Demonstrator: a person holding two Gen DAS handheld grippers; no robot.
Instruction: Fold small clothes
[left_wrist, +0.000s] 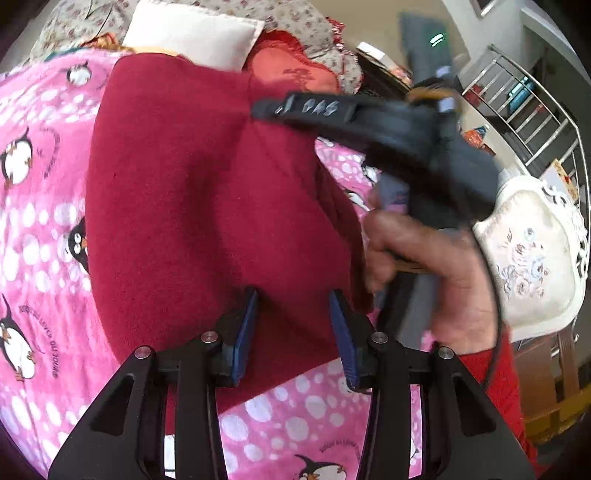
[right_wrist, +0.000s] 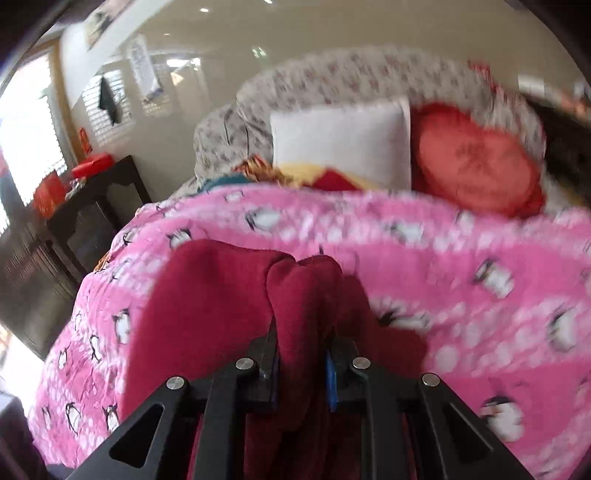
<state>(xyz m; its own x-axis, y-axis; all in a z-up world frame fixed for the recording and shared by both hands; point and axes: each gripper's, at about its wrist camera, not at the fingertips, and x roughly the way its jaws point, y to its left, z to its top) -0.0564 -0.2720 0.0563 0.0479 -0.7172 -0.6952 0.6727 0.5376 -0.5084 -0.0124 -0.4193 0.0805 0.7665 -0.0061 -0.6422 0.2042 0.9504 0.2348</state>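
Observation:
A dark red fleece garment (left_wrist: 192, 206) lies on a pink penguin blanket (left_wrist: 40, 229). My left gripper (left_wrist: 293, 302) is open just above the garment's near edge, with nothing between its blue pads (left_wrist: 245, 332). My right gripper (right_wrist: 303, 343) is shut on a bunched fold of the red garment (right_wrist: 295, 295) and lifts it off the blanket (right_wrist: 461, 266). In the left wrist view the right gripper's black body (left_wrist: 388, 125) and the hand (left_wrist: 436, 273) holding it are at the garment's right edge, blurred by motion.
A white pillow (right_wrist: 340, 144) and a round red cushion (right_wrist: 476, 166) sit at the far end against a floral cover (right_wrist: 332, 77). A dark side table (right_wrist: 92, 218) stands left. A cream embroidered chair (left_wrist: 532, 251) and metal railing (left_wrist: 524, 96) are right.

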